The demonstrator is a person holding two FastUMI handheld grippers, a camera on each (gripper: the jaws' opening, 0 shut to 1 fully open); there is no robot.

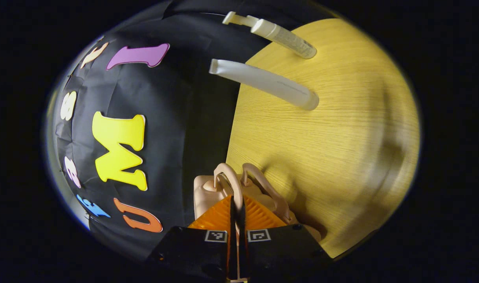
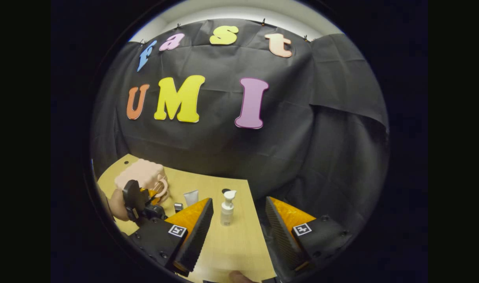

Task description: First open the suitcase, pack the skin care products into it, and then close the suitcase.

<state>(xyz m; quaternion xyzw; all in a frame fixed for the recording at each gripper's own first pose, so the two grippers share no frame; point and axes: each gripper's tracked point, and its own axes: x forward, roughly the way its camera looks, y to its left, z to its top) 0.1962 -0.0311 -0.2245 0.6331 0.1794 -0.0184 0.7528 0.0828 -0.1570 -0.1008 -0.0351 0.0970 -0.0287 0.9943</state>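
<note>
left gripper view is showing the left gripper pinching the suitcase handle, fingers nearly touching. the tube and pump bottle are standing unpacked on the table. the right gripper is hovering wide open, empty; opening is only beginning.

A light wooden table with a fine straight grain takes up the right side of the left gripper view, its edge meeting the black cloth wall behind it. In the right gripper view the same tabletop runs across the lower part of the scene, and the black cloth hangs in soft creases behind it. Above the cloth's top edge a strip of pale wall shows.
</note>
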